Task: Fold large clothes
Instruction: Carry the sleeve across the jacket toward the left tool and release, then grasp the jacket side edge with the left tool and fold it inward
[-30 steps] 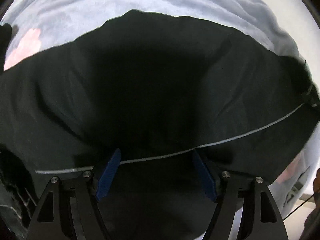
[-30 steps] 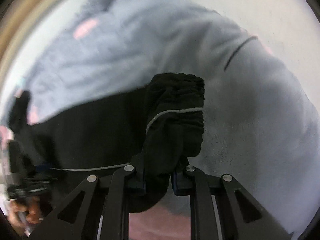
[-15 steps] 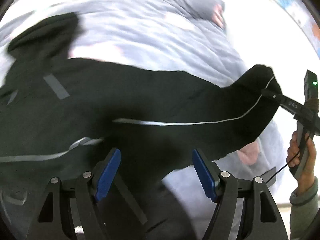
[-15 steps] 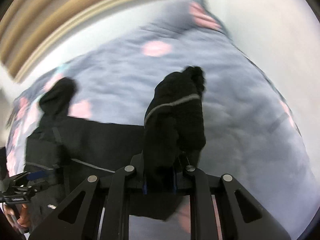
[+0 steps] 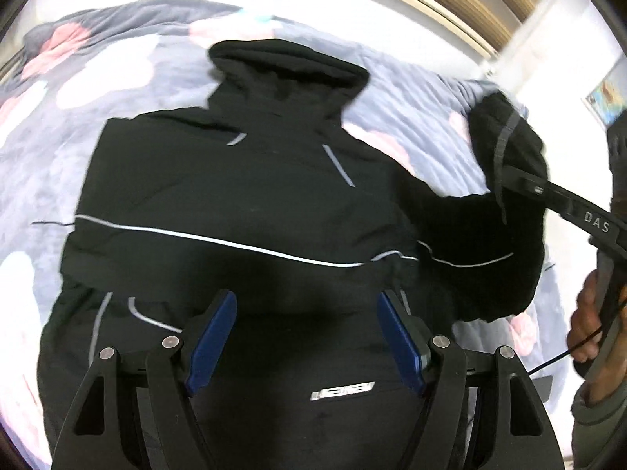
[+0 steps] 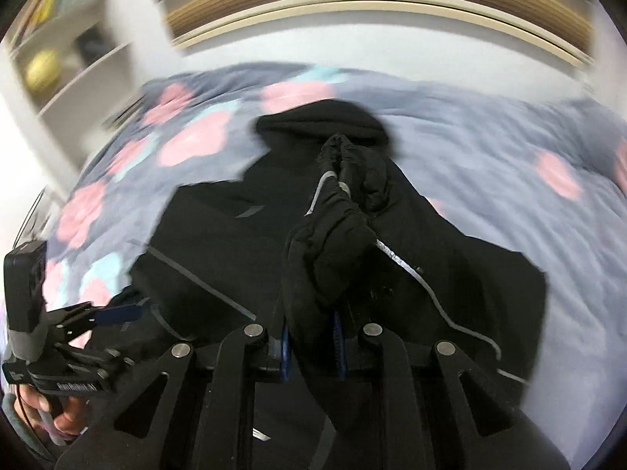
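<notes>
Black hooded jacket point(image 5: 235, 203) is now seen spread on floral bedding point(image 5: 415, 98); its sleeve point(image 6: 333, 243), clamped in right gripper point(image 6: 311, 346), has been lifted for folding; left gripper point(image 5: 305, 337) gapes empty.

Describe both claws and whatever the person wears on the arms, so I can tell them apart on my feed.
Both claws look alike: black angular linkage arms with silver rivets and blue finger pads. The left claw shows its pads plainly. The right claw carries white lettering on its side, and a thin black cable trails from it. A grey-green sleeve cuff covers that wrist.
</notes>
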Demonstrator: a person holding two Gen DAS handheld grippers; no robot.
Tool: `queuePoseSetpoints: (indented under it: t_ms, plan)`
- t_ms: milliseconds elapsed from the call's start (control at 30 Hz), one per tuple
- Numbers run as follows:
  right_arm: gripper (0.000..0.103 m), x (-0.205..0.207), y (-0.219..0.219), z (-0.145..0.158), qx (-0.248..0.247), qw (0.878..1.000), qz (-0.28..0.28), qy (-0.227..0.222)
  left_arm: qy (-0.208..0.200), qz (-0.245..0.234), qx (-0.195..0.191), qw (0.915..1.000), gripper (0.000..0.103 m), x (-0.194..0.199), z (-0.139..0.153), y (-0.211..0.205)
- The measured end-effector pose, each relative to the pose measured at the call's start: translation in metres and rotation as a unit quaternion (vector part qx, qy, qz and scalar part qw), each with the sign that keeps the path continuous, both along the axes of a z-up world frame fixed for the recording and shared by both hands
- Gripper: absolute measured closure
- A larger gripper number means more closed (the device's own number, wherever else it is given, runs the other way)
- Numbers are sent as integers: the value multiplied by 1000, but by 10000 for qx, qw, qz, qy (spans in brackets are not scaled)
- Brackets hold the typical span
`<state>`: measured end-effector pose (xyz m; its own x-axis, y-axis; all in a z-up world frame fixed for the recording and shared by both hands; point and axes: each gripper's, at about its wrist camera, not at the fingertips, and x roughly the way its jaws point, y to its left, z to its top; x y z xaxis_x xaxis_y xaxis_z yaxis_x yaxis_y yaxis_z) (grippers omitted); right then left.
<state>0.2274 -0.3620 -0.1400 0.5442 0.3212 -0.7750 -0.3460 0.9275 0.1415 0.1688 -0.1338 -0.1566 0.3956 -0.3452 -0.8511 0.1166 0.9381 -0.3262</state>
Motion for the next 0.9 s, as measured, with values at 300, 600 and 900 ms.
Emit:
queuePoseSetpoints:
  t_ms: [300,600,900]
  plan:
    - [83,59,157,-94,-518,9901,923,922,57,361,-119,9993,28,4,-28,62]
    - [34,86,192,-172,-514,9767,1197,1706,355,965,-116,9946,28,3,-66,118]
    - [34,50,109,-89,37,9886,1113,1015,38,774,-412,9961,28,34,-50,118]
